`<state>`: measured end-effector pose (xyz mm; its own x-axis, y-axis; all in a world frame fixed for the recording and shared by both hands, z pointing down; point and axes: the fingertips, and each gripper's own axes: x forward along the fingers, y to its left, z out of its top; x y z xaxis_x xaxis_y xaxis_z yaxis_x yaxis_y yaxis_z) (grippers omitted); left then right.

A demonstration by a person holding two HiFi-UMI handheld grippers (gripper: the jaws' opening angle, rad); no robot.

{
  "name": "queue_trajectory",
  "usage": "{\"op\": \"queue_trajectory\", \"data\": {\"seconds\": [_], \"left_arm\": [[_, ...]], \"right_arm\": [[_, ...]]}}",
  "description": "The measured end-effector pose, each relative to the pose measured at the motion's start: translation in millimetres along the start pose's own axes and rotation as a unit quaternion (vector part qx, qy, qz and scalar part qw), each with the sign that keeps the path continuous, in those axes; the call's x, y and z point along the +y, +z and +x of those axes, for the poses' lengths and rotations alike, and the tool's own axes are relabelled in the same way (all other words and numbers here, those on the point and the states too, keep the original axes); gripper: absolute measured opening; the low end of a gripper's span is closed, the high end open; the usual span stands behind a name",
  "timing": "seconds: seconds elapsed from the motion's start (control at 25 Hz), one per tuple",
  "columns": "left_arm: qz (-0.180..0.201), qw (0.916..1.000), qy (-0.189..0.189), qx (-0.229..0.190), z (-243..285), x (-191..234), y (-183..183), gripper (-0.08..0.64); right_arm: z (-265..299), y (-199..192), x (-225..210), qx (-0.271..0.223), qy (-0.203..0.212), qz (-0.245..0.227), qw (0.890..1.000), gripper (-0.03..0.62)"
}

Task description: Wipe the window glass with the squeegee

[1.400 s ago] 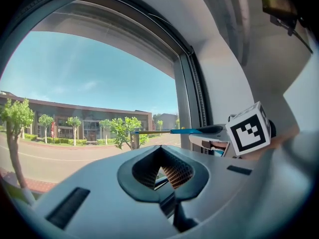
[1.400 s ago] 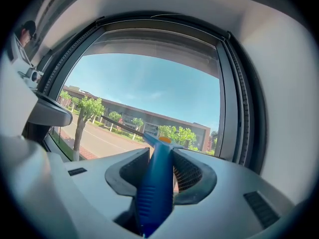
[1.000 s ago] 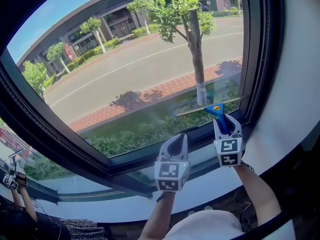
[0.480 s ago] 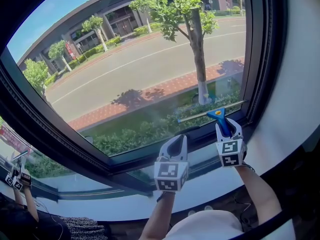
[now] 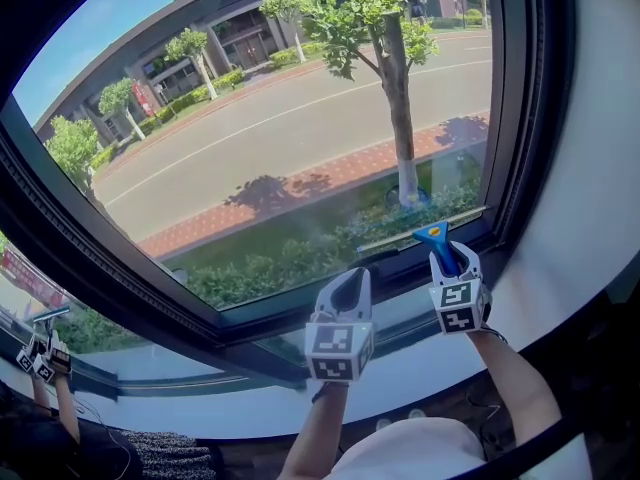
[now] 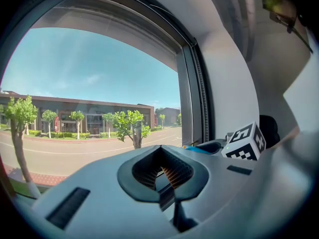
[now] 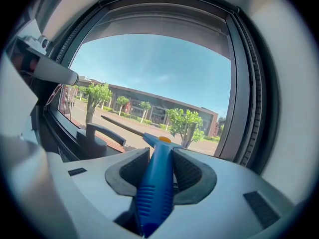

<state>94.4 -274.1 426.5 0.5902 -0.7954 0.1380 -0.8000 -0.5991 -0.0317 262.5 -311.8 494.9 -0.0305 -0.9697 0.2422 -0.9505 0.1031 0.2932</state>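
Both forearms reach forward to the window's lower frame (image 5: 250, 320), the left one nearer the middle and the right one further out toward the right side. The right gripper (image 5: 447, 260) is clamped on the blue handle of the squeegee (image 5: 433, 234) and points up at the bottom right corner of the glass (image 5: 280, 148), with the blade lying along the pane's bottom edge just above the frame. The left gripper (image 5: 349, 286) has its jaws closed on nothing and sits in front of the frame, left of the squeegee and clear of it.
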Motion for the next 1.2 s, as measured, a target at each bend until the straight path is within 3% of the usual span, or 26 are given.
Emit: {"op": "queue_trajectory", "data": {"seconds": [0.48, 0.72, 0.96, 1.08, 1.2], "left_arm": [[-0.016, 0.9995, 0.028, -0.002, -11.0, 4.0, -2.6, 0.002], [-0.030, 0.9984, 0.048, -0.002, -20.0, 6.6, -4.9, 0.002], [-0.045, 0.9953, 0.085, -0.009, -39.3, 12.9, -8.2, 0.002], [-0.040, 0.9930, 0.107, -0.027, -51.8, 13.1, 1.6, 0.003], [-0.046, 0.9913, 0.117, -0.042, -62.3, 11.5, 8.7, 0.002]], "right_arm": [[-2.0, -11.7, 1.0, 0.011, 0.010, 0.007, 1.000, 0.149], [-23.3, -1.3, -5.6, -0.013, 0.002, 0.021, 1.000, 0.149], [-65.1, 82.2, -14.0, -0.124, -0.015, 0.033, 0.992, 0.149], [-86.5, 153.1, -17.3, -0.205, -0.028, 0.032, 0.978, 0.149], [-110.9, 223.6, -18.9, -0.289, -0.041, 0.022, 0.956, 0.149]]}}
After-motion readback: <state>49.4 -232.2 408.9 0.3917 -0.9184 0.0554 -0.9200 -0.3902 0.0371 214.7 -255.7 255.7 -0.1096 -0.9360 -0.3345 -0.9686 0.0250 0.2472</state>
